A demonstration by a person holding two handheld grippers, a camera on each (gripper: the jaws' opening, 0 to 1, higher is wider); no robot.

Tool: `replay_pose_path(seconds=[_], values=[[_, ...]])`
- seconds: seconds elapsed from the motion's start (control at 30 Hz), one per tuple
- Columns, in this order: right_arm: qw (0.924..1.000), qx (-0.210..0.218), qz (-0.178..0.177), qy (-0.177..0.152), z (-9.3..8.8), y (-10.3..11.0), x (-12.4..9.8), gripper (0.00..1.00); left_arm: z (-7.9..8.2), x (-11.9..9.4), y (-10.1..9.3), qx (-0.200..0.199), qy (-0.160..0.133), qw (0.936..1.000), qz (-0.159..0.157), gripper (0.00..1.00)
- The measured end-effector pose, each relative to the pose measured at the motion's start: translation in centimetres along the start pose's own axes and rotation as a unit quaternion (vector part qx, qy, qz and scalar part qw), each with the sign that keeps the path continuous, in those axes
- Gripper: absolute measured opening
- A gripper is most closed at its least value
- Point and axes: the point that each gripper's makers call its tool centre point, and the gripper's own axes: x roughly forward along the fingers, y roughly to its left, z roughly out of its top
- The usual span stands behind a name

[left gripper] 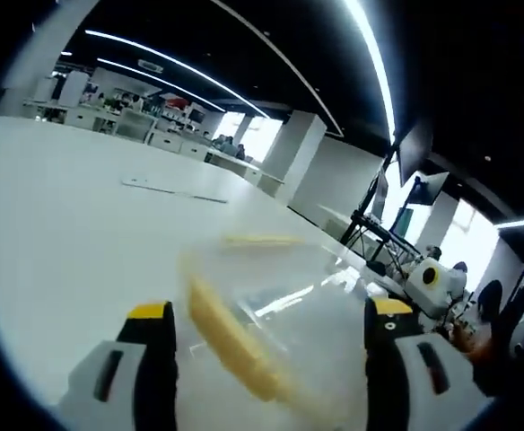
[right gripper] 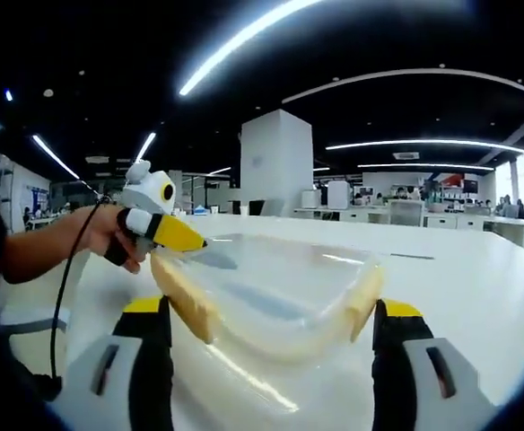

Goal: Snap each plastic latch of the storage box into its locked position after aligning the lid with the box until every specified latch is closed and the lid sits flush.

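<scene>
A clear plastic storage box with its lid on and pale yellow latches rests on the white table, just ahead of my right gripper. That gripper is open, its yellow-tipped jaws standing wide to either side of the box. My left gripper, held in a person's hand, comes in from the left with its yellow tip at the box's far left corner. In the left gripper view the box is blurred, one yellow latch runs between the wide-apart jaws, and the left gripper is open.
The white table stretches far and a flat pale sheet lies on it further off. A person's forearm and a black cable sit at the left. Desks, a pillar and stands fill the room behind.
</scene>
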Motion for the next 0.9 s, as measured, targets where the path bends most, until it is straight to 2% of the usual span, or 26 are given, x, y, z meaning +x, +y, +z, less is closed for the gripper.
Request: replay_pose_path(seconds=[0.37,0.53,0.9], values=[[1.0,0.006,0.007,0.002,0.0,0.1,0.0,0.91,-0.6,0.3,-0.6,0.003,0.04,0.9991,-0.012,0.9],[0.9999,0.006,0.007,0.004,-0.1,0.1,-0.1,0.89,-0.8,0.3,-1.0,0.005,0.045,0.9989,-0.01,0.9],[0.9999,0.014,0.004,0.008,-0.2,-0.1,0.0,0.84,0.1,0.7,-0.2,0.003,0.055,0.9985,-0.002,0.89]])
